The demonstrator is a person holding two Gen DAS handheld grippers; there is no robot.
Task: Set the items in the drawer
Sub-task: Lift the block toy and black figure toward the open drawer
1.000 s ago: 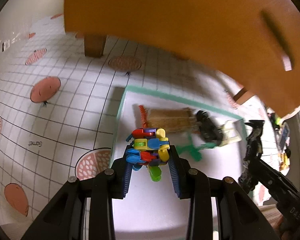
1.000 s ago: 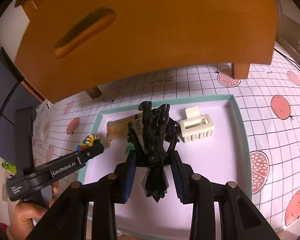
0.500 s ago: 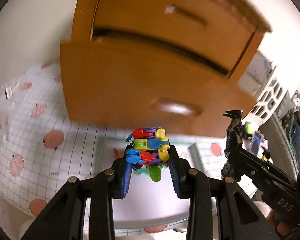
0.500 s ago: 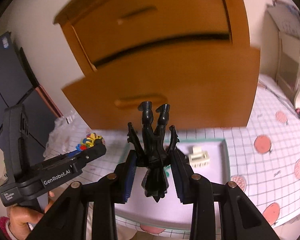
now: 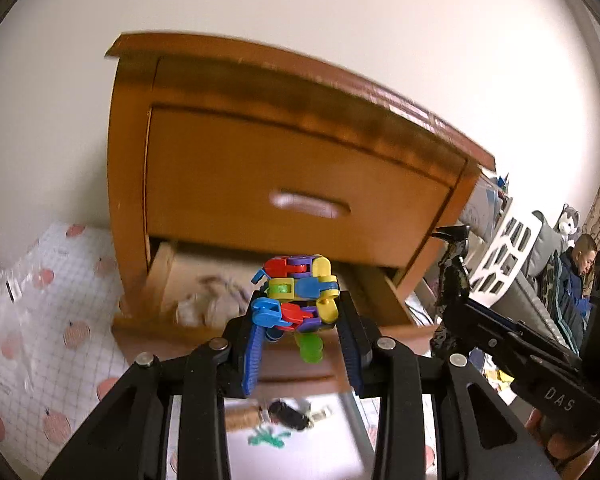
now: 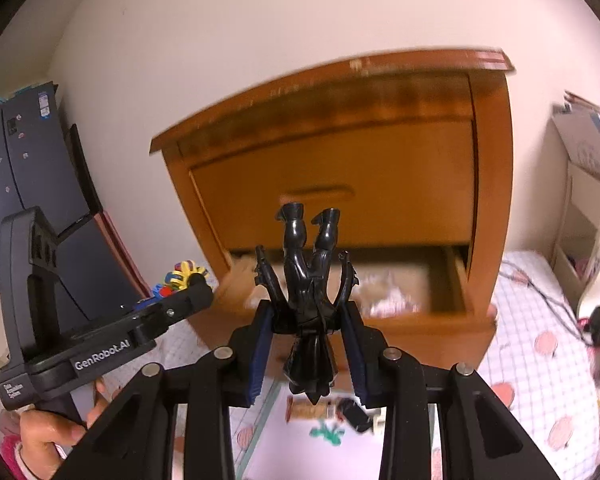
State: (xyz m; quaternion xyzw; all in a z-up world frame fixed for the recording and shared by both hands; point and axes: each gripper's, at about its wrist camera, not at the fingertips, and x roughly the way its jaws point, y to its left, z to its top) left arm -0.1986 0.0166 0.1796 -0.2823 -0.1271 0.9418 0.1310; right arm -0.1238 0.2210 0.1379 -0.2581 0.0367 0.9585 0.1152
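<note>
Here, nearest each lens, the blue-padded jaws of both grippers are closed on toys. The left gripper (image 5: 300, 334), partly closed, clamps a multicoloured block toy (image 5: 298, 294) made of interlocked red, blue, yellow, green and purple plastic links, with a green link hanging below the pads. The right gripper (image 6: 306, 338), narrowly closed, pinches a glossy black figure (image 6: 310, 292) by its torso; the figure is held upside down, with both booted legs pointing up, its arms splayed to either side, and a dark cape hanging below the pads. A hand (image 6: 46, 438) grips the handle of the left gripper in the right wrist view. Below both grippers lies a white tray (image 6: 276, 440) holding a tan rectangular piece (image 6: 306, 410), a small black object (image 6: 354, 412) and a green plastic shape (image 6: 326, 432); all three are blurred. The tray rests on a grid-patterned cloth (image 6: 540, 364) printed with pink fruit. Beyond it stands a wooden nightstand (image 5: 260, 184); its lower drawer (image 6: 440, 332) is pulled open and contains pale, blurred contents, while the upper drawer (image 5: 300, 184) is closed.
</note>
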